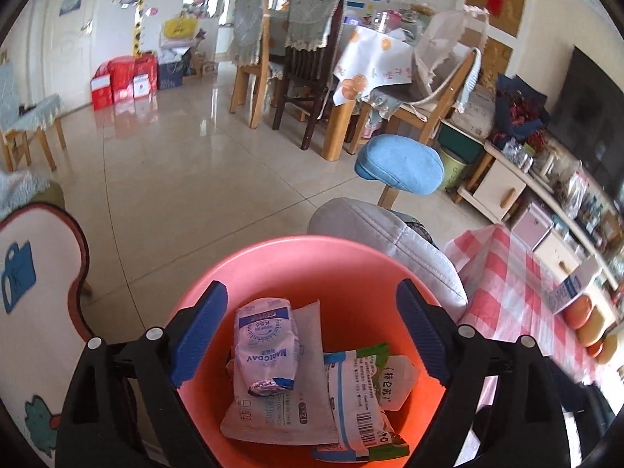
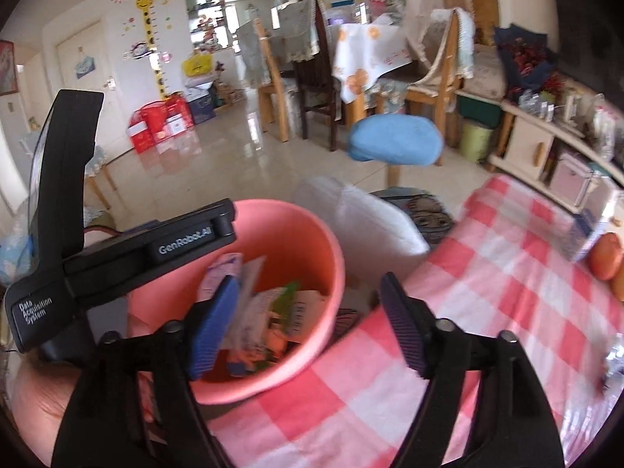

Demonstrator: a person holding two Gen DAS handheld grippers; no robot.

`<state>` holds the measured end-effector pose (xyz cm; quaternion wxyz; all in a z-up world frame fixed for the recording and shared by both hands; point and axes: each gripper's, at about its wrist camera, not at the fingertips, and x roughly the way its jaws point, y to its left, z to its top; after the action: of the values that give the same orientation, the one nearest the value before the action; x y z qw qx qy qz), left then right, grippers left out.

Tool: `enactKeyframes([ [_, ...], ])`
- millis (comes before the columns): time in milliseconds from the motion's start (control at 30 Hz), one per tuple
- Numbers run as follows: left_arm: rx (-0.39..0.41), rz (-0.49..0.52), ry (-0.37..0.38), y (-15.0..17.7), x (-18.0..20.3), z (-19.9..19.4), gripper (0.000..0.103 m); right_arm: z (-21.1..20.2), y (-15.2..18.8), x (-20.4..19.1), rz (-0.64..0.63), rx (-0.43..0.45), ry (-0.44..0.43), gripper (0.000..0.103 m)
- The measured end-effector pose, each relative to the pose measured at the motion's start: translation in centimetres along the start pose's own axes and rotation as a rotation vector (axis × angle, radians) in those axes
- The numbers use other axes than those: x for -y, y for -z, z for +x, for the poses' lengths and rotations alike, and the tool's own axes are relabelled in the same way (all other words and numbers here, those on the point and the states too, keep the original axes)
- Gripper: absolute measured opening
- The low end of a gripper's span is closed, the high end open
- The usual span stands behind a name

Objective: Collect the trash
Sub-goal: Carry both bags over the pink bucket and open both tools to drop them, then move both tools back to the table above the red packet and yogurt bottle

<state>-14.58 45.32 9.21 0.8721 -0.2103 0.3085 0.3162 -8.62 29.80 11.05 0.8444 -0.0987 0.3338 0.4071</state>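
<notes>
A salmon-pink plastic bin stands beside the table and holds several wrappers. A blue-and-white tissue pack lies on a flat white packet, next to a green-and-white wrapper. My left gripper hangs over the bin's mouth, open, its blue pads touching nothing. My right gripper is open too, over the bin's right rim and the table edge, with nothing held. The wrappers look blurred there. The left gripper's black body crosses the bin's left side.
A red-and-white checked tablecloth covers the table on the right, with round orange fruit and a small carton. A crumpled shiny scrap lies at its right edge. A grey cushion and a blue stool stand behind the bin.
</notes>
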Motion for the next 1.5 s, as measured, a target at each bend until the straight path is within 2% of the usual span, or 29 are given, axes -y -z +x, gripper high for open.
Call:
enactKeyframes([
  [300, 0.05, 0.148, 0.0, 0.7, 4.4, -1.5, 0.092, -3.3, 2.1, 2.6, 0.005, 0.015, 0.096, 0.088],
  [700, 0.039, 0.218, 0.037, 1.6, 7.1, -2.0, 0.092, -5.9, 3.8, 4.4, 0.01, 0.027, 0.169, 0.091],
  [1033, 0.04, 0.324, 0.081, 3.3, 10.9, -2.9, 0.092, -8.6, 5.4, 6.1, 0.009, 0.051, 0.24, 0.093],
  [1333, 0.019, 0.354, 0.218, 4.8, 13.4, -3.9, 0.092, -11.6, 7.6, 9.3, 0.055, 0.063, 0.286, 0.094],
  [1500, 0.04, 0.403, 0.281, 5.9, 14.8, -5.3, 0.092, -13.8, 9.3, 11.4, 0.077, 0.076, 0.355, 0.094],
])
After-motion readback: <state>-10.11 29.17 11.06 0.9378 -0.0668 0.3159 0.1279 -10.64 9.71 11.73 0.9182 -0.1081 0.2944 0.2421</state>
